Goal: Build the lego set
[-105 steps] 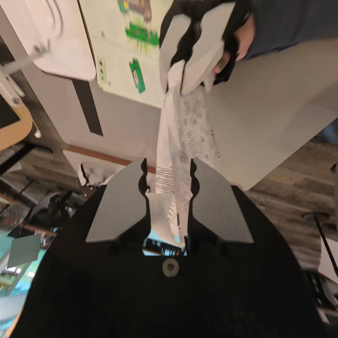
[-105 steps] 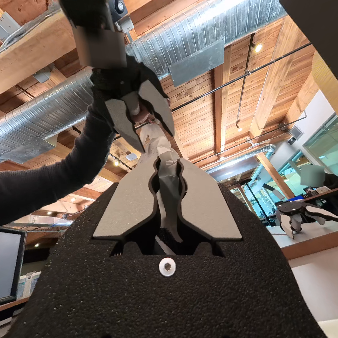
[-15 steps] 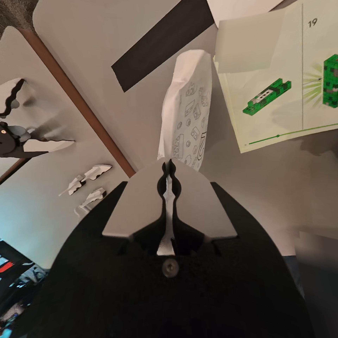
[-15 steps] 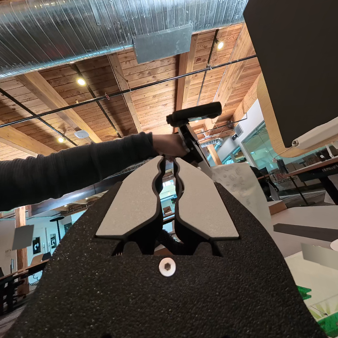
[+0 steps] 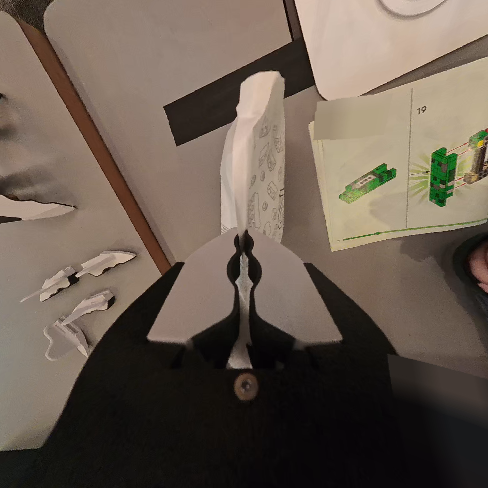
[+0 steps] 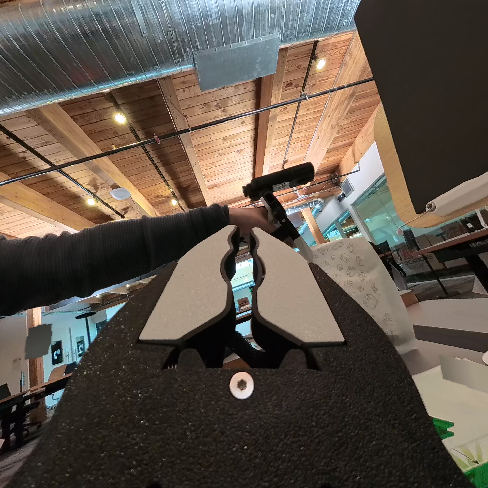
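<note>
So the paper parts bag [image 5: 253,169] was pinched by one thin edge in the left gripper [image 5: 244,235], jaws pressed tight on that edge, and the rest of the bag stuck out away from the camera over the grey tabletop [image 5: 148,79]. Couldn't tell if its far end was touching the surface.

My worry: that's a skinny bite on crinkly paper. If the bag got tipped or shaken to dump bricks, it looked like it could slide out, or pieces could scatter toward the tabletop edge and the open instruction booklet [image 5: 390,169] just beside it. Tearing at the pinch seemed possible too.

The right gripper [image 6: 245,235] pointed up at the wooden ceiling [image 6: 224,118], jaws slightly parted with nothing between them, so it wasn't helping steady anything.

Counts: one bag, one booklet, one white tray [image 5: 383,39] at the top, about three loose white finger-shaped parts [image 5: 105,261] on the neighbouring tabletop. No loose bricks visible.
</note>
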Demonstrator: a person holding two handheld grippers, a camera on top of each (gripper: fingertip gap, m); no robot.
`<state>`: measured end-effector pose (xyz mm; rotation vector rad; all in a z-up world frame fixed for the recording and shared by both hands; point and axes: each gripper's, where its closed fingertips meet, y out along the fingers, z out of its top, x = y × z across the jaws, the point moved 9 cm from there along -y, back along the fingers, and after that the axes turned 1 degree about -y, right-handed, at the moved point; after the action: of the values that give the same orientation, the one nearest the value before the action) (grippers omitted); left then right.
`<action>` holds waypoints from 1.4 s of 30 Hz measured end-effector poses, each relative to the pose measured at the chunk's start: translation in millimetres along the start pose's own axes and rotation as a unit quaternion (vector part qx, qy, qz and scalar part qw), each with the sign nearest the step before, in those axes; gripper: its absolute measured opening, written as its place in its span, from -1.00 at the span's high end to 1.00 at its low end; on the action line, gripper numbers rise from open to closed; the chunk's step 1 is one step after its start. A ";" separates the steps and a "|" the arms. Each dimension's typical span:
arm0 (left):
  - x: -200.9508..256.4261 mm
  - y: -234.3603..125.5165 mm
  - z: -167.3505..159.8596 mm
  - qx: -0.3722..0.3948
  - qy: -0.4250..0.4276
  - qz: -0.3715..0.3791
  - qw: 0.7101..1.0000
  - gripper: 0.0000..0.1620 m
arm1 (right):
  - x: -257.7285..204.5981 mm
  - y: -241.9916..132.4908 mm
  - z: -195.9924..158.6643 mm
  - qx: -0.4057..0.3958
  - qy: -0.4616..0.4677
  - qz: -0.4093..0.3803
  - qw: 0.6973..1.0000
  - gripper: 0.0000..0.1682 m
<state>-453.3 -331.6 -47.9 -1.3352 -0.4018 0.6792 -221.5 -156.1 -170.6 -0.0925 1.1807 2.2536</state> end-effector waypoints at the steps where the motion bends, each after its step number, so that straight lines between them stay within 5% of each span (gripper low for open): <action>1: -0.2 0.2 -0.3 0.002 0.001 -0.001 1.000 1.00 | 0.0 0.0 -0.4 -0.001 0.001 0.000 1.000 0.93; 42: -12.5 7.0 -20.6 0.114 -0.066 -0.088 0.987 1.00 | 1.0 0.4 -2.6 -0.002 0.015 0.005 1.000 0.95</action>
<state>-451.2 -354.7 -57.6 -1.0288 -0.5269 0.6473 -223.1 -157.8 -172.2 -0.1224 1.1938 2.2706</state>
